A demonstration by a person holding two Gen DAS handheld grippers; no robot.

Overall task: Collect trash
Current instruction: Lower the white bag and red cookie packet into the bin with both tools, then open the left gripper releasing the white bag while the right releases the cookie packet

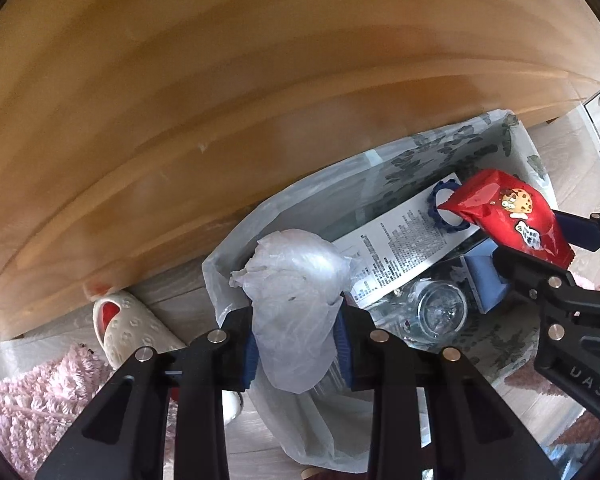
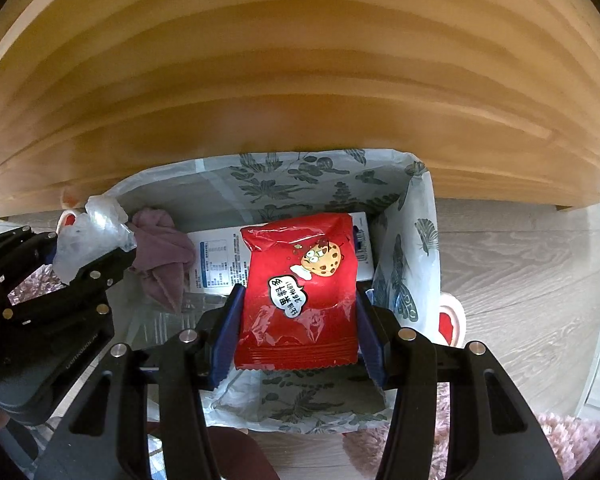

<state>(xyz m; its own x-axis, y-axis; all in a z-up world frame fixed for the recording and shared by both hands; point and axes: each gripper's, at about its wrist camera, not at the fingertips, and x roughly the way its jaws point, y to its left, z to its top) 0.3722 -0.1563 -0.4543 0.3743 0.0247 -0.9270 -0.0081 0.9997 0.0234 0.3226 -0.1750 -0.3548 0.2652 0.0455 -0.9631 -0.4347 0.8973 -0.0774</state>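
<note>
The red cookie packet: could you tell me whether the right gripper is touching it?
Touching. The right wrist view shows the right gripper with both blue pads pressed against the sides of the red cookie packet.

red snack packet (image 2: pixel 300 292) (cookie cartoon), leaf-printed white bin bag (image 2: pixel 416 240), pink rug (image 1: pixel 28 412).

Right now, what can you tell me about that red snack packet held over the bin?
The red snack packet is glossy, crinkled foil or plastic, with a cartoon cookie face and a white speech bubble of Chinese characters. Its bottom edge is a ribbed, zigzag-cut seal. It looks flat. The right tongs clamp it by both side edges, blue pads pressing in. It hangs above the lined trash bin, over a white printed carton inside, apparently touching nothing else.
</note>
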